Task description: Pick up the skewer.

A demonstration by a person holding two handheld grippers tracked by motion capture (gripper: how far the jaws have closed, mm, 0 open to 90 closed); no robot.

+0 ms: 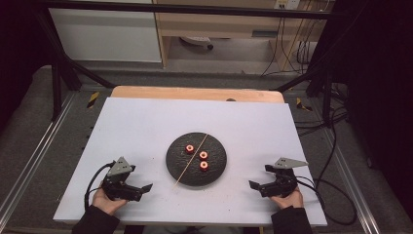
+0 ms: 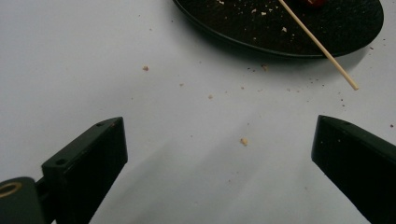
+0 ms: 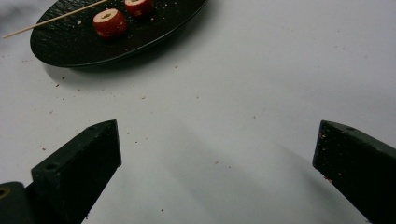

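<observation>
A round black plate (image 1: 219, 165) lies at the middle of the white table top. On it sit three red cored fruit pieces (image 1: 203, 155), and a thin wooden skewer (image 1: 187, 165) lies slantwise across it, its near tip past the rim. My left gripper (image 1: 146, 187) rests open on the table near the front left, well left of the plate. Near the front right my right gripper (image 1: 253, 185) is open too, apart from the plate. The left gripper view has the plate (image 2: 233, 28) and skewer (image 2: 327, 51) ahead; the right gripper view has the plate (image 3: 60, 51) and two fruit pieces (image 3: 109, 22).
Small crumbs (image 2: 243, 141) dot the white sheet (image 1: 146, 122) around the plate. A wooden table edge (image 1: 195, 92) lies behind it. Black frame bars (image 1: 63, 73) and cables (image 1: 336, 146) flank the table.
</observation>
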